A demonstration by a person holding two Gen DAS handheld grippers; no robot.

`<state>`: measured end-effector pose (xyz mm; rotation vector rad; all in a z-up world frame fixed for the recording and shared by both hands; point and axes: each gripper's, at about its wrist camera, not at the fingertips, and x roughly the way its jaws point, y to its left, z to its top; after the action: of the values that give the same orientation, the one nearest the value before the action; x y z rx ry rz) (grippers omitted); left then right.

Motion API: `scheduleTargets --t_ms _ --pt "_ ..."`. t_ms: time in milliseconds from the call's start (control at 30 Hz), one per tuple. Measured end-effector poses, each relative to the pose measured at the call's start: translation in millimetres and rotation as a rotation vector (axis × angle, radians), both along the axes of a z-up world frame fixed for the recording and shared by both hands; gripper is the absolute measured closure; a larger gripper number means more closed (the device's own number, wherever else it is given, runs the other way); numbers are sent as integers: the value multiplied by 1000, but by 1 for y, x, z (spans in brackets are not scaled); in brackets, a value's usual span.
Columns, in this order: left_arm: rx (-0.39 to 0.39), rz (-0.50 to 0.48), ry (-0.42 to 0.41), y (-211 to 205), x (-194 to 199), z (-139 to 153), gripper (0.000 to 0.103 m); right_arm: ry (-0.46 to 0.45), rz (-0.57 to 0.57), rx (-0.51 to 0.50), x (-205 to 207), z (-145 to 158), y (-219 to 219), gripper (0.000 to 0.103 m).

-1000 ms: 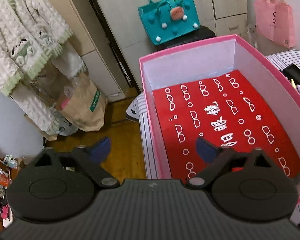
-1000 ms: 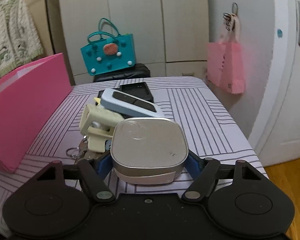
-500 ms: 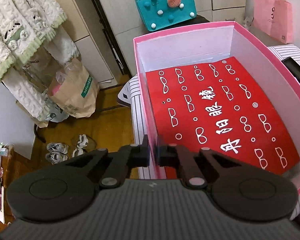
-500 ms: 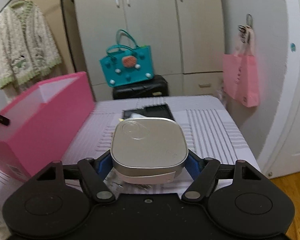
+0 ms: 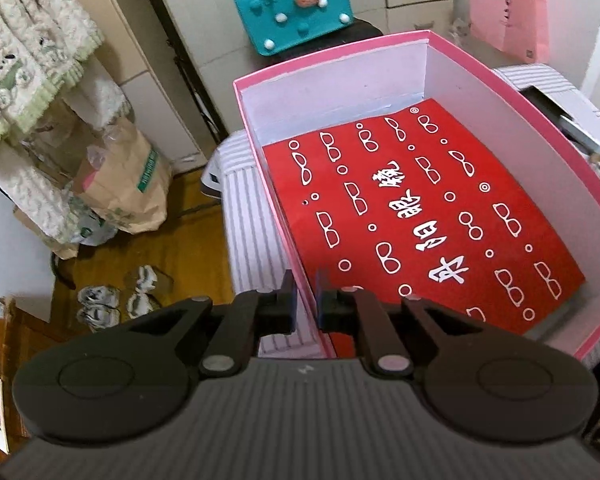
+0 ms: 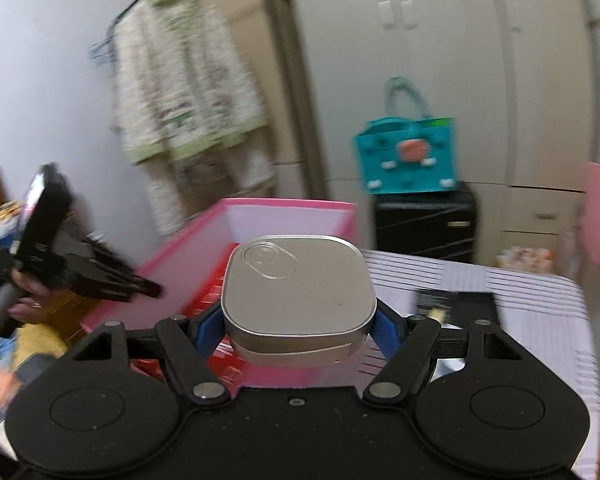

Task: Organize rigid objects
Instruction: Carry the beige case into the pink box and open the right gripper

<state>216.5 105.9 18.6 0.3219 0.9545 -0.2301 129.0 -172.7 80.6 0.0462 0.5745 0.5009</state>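
A pink box with white inner walls and a red printed sheet on its floor stands on the striped surface. My left gripper is shut on the box's left wall near the front corner. My right gripper is shut on a silver rounded-square case and holds it in the air over the pink box's near side. The left gripper shows at the box's left wall in the right wrist view.
A striped surface carries a black tray to the right of the box. A teal bag on a black case, a pink bag, a hanging cardigan and paper bags on the wood floor surround it.
My left gripper closed on the box's left wall. My right gripper lifted the silver case off the striped surface and swung it left, over the pink box.
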Motion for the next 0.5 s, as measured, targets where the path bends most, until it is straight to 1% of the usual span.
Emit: scheduleTargets --t_ms 67,133,233,300,433,500 --pt "-6 1 23 2 2 0 95 54 60 9 12 3 15 25" --pt "-12 5 50 5 8 1 95 128 123 13 28 2 34 25" --pt "-24 14 78 11 16 1 95 247 196 1 55 -4 63 25" --pt "-37 20 90 12 16 1 95 311 227 -15 75 -8 83 25" --pt "-83 43 91 18 15 0 95 425 229 -53 113 -21 116 25" --pt "-120 62 96 24 16 0 95 458 217 -79 129 -29 131 25"
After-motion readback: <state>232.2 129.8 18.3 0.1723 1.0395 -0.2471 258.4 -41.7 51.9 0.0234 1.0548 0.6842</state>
